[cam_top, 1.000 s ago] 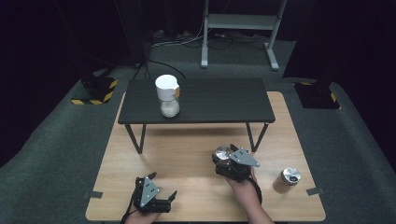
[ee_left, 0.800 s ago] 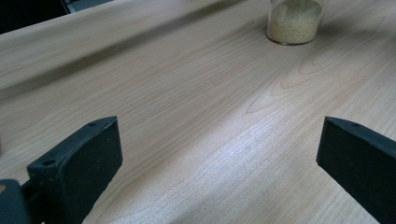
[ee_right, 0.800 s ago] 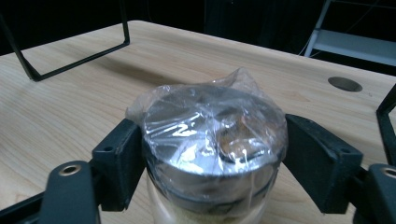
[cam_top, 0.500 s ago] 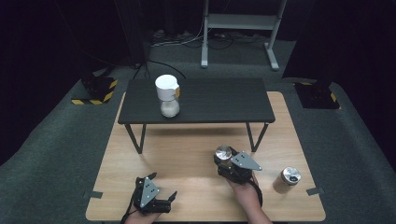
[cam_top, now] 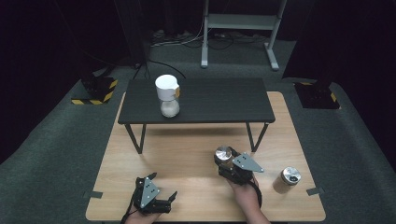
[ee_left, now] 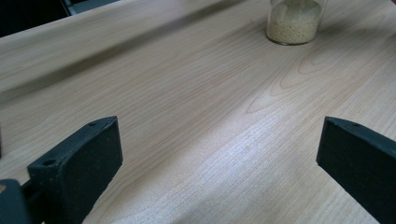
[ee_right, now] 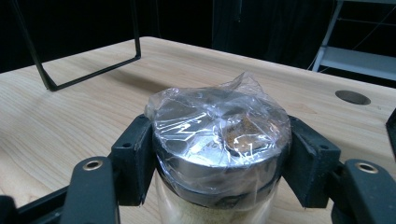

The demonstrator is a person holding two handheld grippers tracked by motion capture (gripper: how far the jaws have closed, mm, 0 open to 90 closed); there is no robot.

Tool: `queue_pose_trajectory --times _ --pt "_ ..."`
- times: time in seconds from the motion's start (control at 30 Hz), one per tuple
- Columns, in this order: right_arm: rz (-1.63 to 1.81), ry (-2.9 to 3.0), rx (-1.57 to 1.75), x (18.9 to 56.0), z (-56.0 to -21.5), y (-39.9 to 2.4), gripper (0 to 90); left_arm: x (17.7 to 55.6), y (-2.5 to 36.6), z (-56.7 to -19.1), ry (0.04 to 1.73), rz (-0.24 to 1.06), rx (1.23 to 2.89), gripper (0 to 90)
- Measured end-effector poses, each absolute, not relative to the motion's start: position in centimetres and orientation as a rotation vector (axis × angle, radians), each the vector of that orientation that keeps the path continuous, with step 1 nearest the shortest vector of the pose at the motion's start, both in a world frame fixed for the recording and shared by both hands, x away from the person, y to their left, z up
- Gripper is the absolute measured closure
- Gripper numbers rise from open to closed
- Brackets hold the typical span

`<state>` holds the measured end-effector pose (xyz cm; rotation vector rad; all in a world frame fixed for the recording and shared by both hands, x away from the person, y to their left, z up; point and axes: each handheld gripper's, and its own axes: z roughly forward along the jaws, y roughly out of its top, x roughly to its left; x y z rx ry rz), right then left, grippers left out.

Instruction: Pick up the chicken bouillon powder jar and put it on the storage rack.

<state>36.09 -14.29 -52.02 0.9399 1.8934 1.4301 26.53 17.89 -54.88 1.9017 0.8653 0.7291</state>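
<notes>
Right gripper (cam_top: 225, 161) clamps shaker jar (ee_right: 219, 140) upright.

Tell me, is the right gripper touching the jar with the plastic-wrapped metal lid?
Touching. In the right gripper view, the right gripper has just closed, and both black pads press against the sides of the jar just under its wrapped lid.
</notes>
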Motion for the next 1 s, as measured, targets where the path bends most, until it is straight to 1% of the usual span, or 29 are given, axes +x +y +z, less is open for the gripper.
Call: queue_pose_trajectory --times 0.13,0.47,1.0 --pt "1.431 1.889 0.941 36.0 -51.7 -14.5 34.6 26.5 17.9 -54.9 0.866 0.726 1.901 0.5" --pt "1.459 1.855 0.907 35.4 -49.5 -15.0 34.6 26.5 17.9 -54.9 0.866 0.725 1.901 0.5" --pt "1.519 1.826 0.848 34.3 -45.2 -15.2 34.5 26.6 18.0 -54.9 0.866 0.721 1.898 0.6"
